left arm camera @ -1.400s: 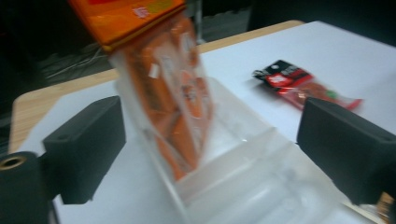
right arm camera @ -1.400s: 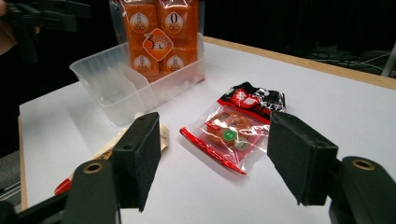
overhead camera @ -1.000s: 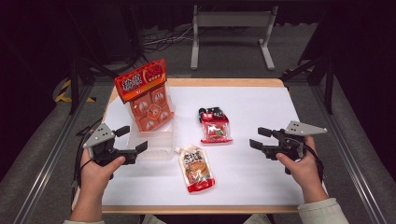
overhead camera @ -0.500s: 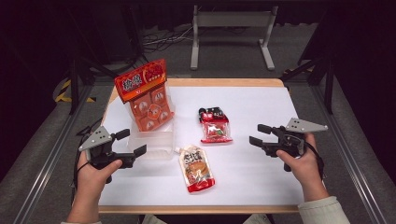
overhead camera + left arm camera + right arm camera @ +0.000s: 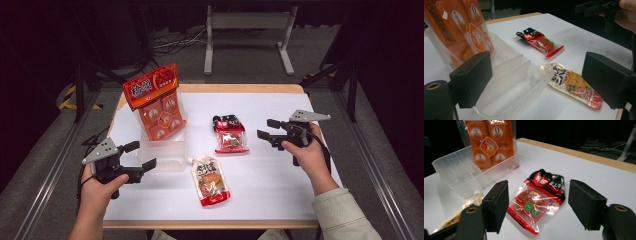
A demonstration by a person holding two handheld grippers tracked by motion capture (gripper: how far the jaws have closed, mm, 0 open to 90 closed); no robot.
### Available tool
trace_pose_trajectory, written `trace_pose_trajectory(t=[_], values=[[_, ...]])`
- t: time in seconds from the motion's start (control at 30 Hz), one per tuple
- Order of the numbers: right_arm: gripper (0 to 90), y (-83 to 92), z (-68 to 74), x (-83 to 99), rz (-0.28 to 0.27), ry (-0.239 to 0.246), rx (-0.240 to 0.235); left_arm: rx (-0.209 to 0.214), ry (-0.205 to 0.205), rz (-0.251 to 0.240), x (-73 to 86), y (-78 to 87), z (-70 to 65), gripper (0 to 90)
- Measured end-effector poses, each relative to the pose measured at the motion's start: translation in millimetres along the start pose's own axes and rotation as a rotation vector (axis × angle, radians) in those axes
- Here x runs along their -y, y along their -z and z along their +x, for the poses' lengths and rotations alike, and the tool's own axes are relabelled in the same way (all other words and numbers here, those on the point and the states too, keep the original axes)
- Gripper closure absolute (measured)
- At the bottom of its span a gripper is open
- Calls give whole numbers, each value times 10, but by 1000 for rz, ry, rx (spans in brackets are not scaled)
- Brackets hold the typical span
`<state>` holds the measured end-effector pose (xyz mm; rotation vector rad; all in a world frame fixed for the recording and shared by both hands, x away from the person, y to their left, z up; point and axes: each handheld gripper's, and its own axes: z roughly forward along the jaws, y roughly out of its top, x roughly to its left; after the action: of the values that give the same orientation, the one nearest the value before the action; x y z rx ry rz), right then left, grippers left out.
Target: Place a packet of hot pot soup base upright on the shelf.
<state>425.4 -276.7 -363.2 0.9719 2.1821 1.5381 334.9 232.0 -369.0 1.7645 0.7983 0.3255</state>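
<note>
A red and black snack packet (image 5: 231,135) (image 5: 536,200) lies flat at the table's middle. My right gripper (image 5: 266,128) (image 5: 540,205) hovers just right of it, open, jaws pointing at it, nothing between them. A spouted pouch (image 5: 210,181) (image 5: 571,85) lies nearer the front edge. A clear divided bin (image 5: 162,152) (image 5: 511,85) holds an upright orange snack bag (image 5: 155,102) (image 5: 461,27) in its far compartment. My left gripper (image 5: 141,155) (image 5: 536,75) stands open just left of the bin's near end, empty.
The white table sheet (image 5: 280,180) has free room at the right and front. A wooden table edge (image 5: 240,88) runs along the back. Beyond it is a dark floor with a metal stand (image 5: 250,30) and cables.
My right gripper has moved away from the front edge and a little left, up to the level of the red and black packet. The left gripper has stayed about where it was.
</note>
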Motion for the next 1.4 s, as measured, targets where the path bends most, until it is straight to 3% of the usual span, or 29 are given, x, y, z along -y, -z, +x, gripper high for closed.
trace_pose_trajectory(t=[0.17,0.4,0.6,0.8,0.9,0.97,1.1,1.27,1.4], values=[[322,-218,-59,-69,38,-38,-9,-14,-5,12,18,18,-20,105],[285,-522,-170,-131,92,-35,54,-23,-12,31,55,29,-59,102],[278,-704,-227,-135,105,-48,64,-61,4,67,90,3,-47,108],[273,-911,-296,-121,141,-57,74,-46,9,65,83,-17,-41,106],[269,-1005,-379,-82,149,-56,103,-52,5,70,83,-32,-29,109],[269,-1047,-469,-26,146,-94,116,-62,0,76,86,-35,-11,112],[269,-1088,-535,27,151,-112,127,-62,14,73,88,-31,0,112],[269,-1150,-563,84,179,-112,132,-58,12,68,83,-44,-8,113],[287,-1256,-578,169,213,-115,123,-66,5,92,94,-60,-5,120]])
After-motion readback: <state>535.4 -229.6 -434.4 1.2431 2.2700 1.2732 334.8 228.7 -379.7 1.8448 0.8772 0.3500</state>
